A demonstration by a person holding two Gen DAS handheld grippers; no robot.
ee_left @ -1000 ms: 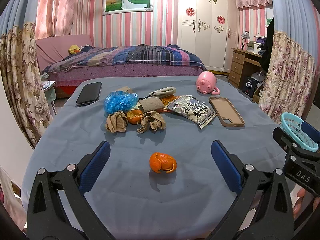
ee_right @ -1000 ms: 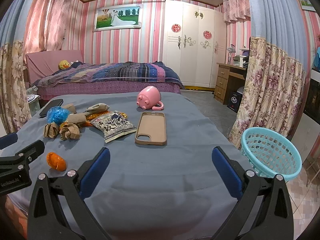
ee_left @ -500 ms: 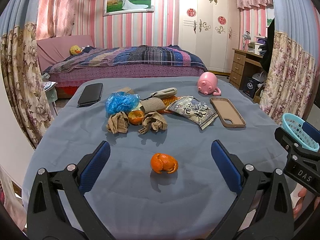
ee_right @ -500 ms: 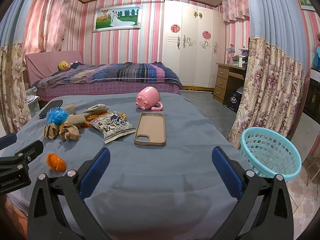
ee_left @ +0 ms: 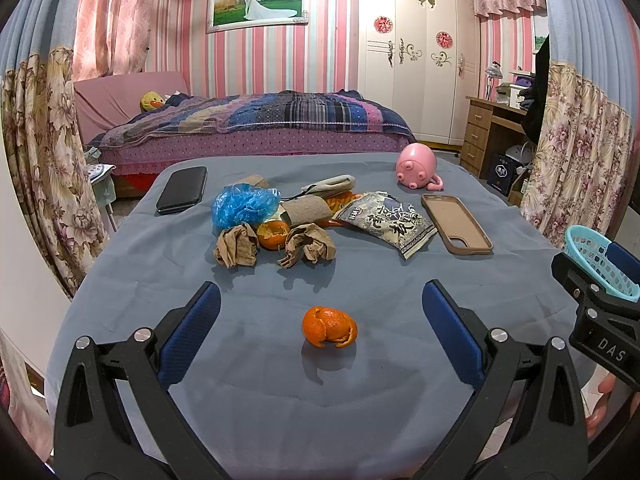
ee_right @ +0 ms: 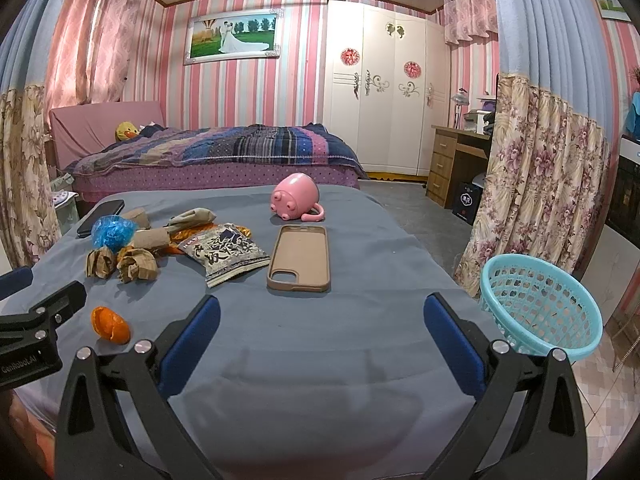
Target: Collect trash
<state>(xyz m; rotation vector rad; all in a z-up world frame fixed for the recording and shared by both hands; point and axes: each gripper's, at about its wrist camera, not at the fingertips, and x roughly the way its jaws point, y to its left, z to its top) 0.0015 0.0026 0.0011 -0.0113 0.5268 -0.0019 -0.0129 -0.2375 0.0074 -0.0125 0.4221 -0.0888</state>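
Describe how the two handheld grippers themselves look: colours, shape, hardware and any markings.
Both match: the left gripper and right gripper have black, open-framed plastic arms forking into a V, studded with silver screws, ending in flat blue fingers. White lettering marks their sides: "DAS" on the right one, "GenRobot.AI" on the left. No cables show.

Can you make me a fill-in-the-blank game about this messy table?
The orange peel lies between the open fingers of the ___ claw. The basket past the table's right edge is colored ___. The pig mug lies on its ___. The right claw holds ___.
Answers: left; blue; side; nothing.
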